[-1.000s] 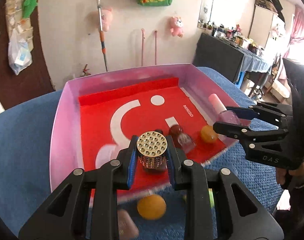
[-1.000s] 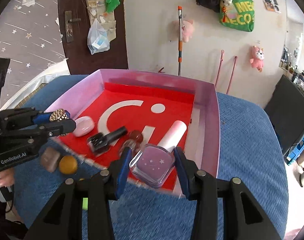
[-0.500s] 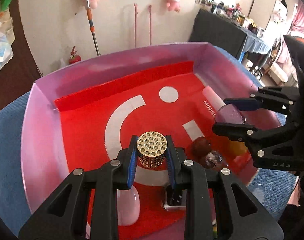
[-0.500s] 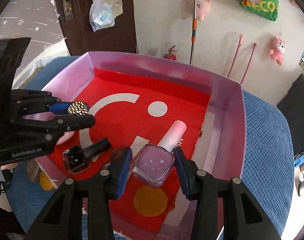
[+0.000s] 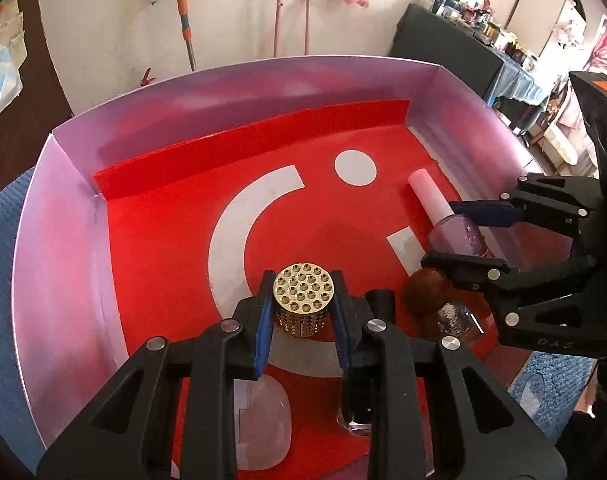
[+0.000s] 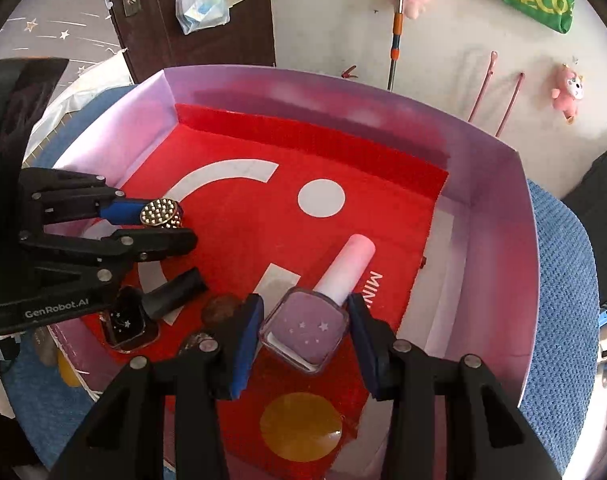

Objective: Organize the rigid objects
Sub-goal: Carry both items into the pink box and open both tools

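Counting four bottles inside one pink box.

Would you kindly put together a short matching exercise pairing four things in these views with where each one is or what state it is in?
Column one:
1. gold studded cap
2. lilac polish bottle
3. black polish bottle
4. yellow disc

Column two:
A. lying loose on the red liner
B. clamped in the left claw
C. flat on the box floor beneath the right claw
D. clamped in the right claw

Pairs: 1-B, 2-D, 3-A, 4-C
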The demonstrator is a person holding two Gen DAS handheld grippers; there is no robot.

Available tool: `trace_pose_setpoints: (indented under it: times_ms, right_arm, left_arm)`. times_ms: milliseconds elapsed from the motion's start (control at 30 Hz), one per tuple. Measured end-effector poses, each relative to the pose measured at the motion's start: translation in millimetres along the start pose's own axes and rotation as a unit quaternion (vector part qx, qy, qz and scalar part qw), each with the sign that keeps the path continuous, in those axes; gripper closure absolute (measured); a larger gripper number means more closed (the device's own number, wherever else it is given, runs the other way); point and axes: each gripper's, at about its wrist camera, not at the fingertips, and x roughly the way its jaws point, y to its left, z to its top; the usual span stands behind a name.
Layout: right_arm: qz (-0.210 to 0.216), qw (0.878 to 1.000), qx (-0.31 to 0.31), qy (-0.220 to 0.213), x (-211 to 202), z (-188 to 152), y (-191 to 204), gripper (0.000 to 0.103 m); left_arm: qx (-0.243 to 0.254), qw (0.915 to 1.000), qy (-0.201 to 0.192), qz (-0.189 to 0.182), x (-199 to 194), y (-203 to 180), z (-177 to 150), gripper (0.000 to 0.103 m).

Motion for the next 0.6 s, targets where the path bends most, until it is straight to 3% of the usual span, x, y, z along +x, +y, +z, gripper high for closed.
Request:
trace_pose_setpoints:
  times_ms: [600]
  right_arm:
    - [0.006,1.0,0.007,0.003,5.4,0.3,-4.2,0.056]
  left_arm:
    - [-0.019,0.9998,0.001,-0.011,-0.6,7.9,-2.0,0.078]
